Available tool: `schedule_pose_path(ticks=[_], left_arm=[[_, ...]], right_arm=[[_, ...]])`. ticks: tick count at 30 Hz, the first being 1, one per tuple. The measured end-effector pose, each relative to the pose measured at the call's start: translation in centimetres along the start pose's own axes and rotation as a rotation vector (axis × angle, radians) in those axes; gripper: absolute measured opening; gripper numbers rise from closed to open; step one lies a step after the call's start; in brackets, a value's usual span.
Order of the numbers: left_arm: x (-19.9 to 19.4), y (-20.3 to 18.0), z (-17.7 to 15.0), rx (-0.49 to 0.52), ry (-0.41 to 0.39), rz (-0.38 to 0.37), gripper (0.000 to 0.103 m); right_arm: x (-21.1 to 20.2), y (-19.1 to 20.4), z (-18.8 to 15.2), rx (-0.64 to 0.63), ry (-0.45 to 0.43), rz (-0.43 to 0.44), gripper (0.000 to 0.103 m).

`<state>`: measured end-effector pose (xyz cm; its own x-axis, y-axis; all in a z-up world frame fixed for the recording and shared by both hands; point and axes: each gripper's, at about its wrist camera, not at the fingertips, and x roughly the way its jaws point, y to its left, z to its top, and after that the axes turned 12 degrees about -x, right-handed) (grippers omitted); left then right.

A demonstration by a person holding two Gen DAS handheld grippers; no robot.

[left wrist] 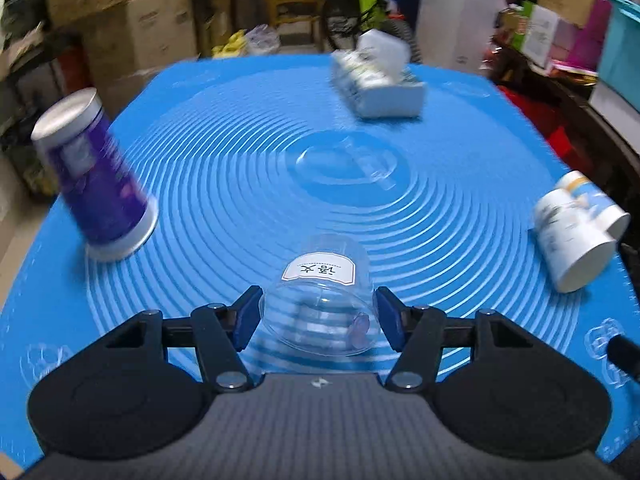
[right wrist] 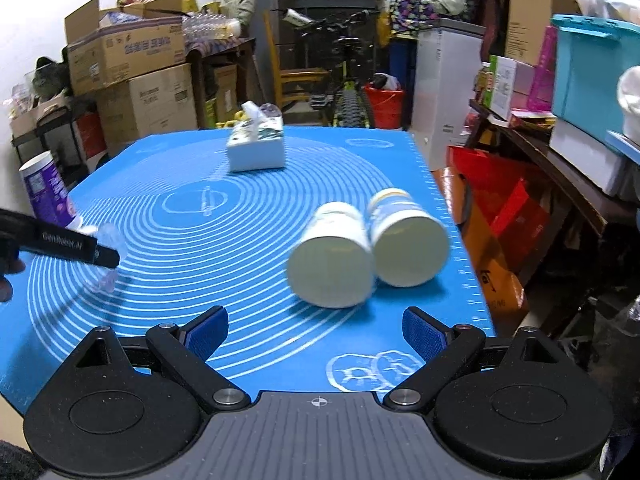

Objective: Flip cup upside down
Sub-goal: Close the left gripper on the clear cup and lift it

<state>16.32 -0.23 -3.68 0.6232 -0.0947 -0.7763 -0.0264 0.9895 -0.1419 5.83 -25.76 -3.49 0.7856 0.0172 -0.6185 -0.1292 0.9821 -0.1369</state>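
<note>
A clear plastic cup (left wrist: 320,300) with a white label lies tilted between the blue pads of my left gripper (left wrist: 318,320), its open mouth toward the camera and its base pointing away over the blue mat (left wrist: 240,184). The pads touch its sides, so the gripper is shut on it. In the right wrist view the same cup (right wrist: 106,256) shows faintly at the far left, held by the left gripper's black finger (right wrist: 80,250). My right gripper (right wrist: 316,336) is open and empty above the mat's near edge.
A purple paper cup (left wrist: 96,176) stands upside down at the left. Two white paper cups (right wrist: 332,260) (right wrist: 408,240) lie on their sides at the right. A tissue box (left wrist: 376,80) sits at the back. Boxes and shelves surround the table.
</note>
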Motion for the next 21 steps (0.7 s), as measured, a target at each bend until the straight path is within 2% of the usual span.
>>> schedule_pose_path(ticks=[7,8,10,12,17,21], left_arm=[[0.5,1.1,-0.2,-0.04,0.011,-0.001,0.066],[0.7,1.0,-0.2,-0.04,0.025,-0.004,0.069],[0.9,1.0,-0.5,-0.034,0.036,-0.03,0.083],[0.9,0.8,-0.7,-0.009,0.016,-0.03,0.086],[0.6,0.9,-1.6,0.025,0.006,-0.044,0.087],[-0.7,1.1,-1.8,0.045,-0.029,-0.058,0.087]], right_arm=[[0.6,0.9,0.1,-0.016,0.028,-0.003,0.095],[0.6,0.9,0.1,-0.018,0.031,-0.005,0.095],[0.5,1.0,0.1,-0.021,0.034,-0.01,0.095],[0.5,1.0,0.1,-0.018,0.038,-0.013,0.095],[0.4,0.9,0.2,-0.013,0.045,-0.004,0.095],[0.0,1.1,1.2,0.011,0.051,0.064,0.095]])
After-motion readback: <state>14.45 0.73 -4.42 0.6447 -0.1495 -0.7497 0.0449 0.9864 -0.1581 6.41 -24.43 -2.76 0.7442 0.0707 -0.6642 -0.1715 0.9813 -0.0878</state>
